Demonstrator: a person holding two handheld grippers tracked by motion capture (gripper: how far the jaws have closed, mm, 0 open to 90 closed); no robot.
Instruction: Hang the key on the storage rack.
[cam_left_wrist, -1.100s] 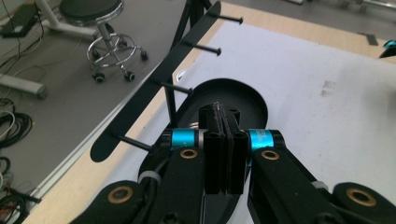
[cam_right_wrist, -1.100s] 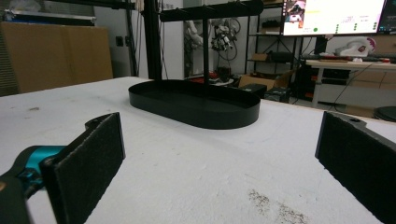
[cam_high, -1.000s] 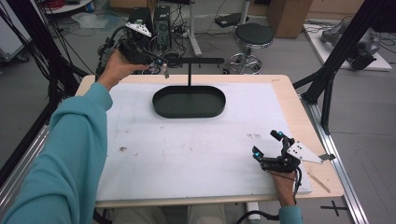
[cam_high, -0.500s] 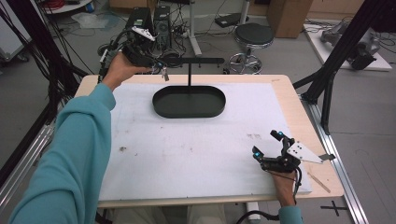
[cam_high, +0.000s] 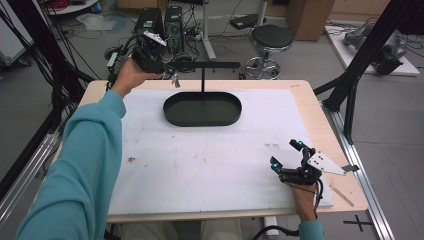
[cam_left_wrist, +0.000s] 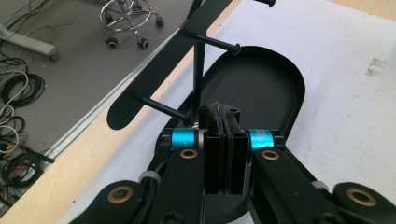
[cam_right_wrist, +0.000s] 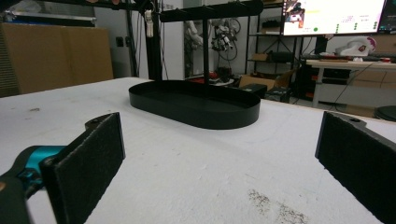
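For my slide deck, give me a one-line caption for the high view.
Left gripper shut at the black stand's crossbar; right gripper rests open on the white mat.

Whatever the left gripper (cam_left_wrist: 223, 122) pinches by the stand's peg (cam_left_wrist: 164, 108) is too small to tell, the tray (cam_left_wrist: 261, 84) is partly hidden behind its jaws, and the right gripper's (cam_right_wrist: 224, 154) far pad is cut off at the edge.

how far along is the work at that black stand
Nothing looks done yet: the stand's pegs and oval tray are bare. In hand: the left gripper, shut, is at the crossbar's left end; anything pinched is too small to tell. Right gripper lies open. Left: everything.
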